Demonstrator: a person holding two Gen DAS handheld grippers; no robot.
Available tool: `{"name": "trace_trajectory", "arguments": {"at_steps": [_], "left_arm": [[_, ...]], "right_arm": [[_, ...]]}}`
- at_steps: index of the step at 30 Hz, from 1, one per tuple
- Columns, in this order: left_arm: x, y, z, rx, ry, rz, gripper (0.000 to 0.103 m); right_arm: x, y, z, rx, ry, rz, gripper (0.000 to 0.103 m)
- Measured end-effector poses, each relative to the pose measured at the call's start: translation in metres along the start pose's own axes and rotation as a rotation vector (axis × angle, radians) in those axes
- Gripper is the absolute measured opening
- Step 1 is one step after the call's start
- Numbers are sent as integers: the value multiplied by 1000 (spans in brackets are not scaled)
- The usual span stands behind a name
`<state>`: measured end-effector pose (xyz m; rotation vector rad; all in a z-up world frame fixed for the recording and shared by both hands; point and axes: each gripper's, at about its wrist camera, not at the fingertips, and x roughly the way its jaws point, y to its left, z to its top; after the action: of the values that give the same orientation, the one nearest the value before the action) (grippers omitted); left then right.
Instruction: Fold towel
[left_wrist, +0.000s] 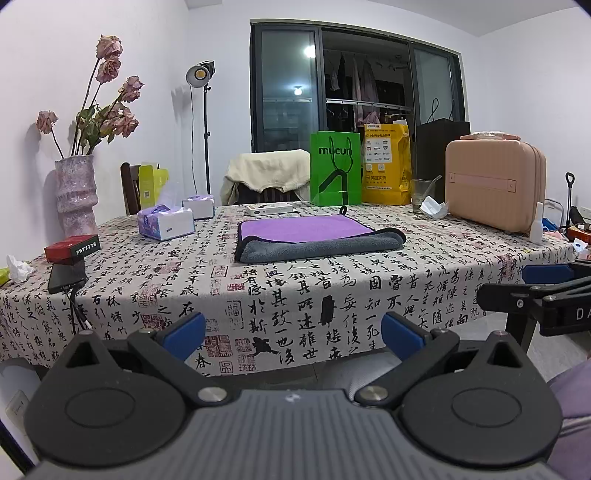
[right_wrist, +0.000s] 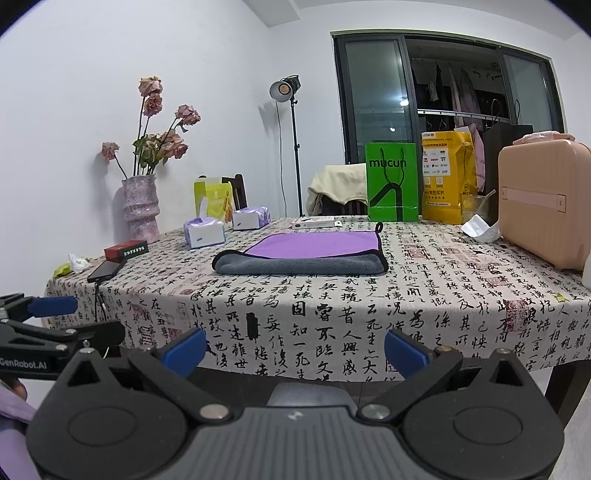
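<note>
Towel (left_wrist: 317, 238), purple with its grey underside turned up along the near edge, lies flat on the calligraphy tablecloth (left_wrist: 332, 295), well ahead of both claws and about centred between them. Left claw (left_wrist: 293, 328) and right claw (right_wrist: 295, 345) hang before the table's near edge, side by side, both spread wide and grasping nothing. I judge the fold barely begun or between folds; next, both should reach forward to pinch the near corners.

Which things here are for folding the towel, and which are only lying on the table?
For the job:
towel, partly folded, gray over purple
left gripper, open
right gripper, open
table

Only lying about:
tissue boxes
vase of dried roses
red box
phone
green bag
yellow bag
pink case
glass
</note>
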<state>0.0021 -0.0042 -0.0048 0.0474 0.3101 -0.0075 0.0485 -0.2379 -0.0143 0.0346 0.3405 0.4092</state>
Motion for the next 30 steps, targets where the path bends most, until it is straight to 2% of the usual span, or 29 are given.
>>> {"name": "trace_trajectory", "arguments": {"at_steps": [30], "left_arm": [[0, -3, -3, 4, 3, -1, 103]], "right_arm": [[0, -1, 2, -2, -2, -2, 103]]}}
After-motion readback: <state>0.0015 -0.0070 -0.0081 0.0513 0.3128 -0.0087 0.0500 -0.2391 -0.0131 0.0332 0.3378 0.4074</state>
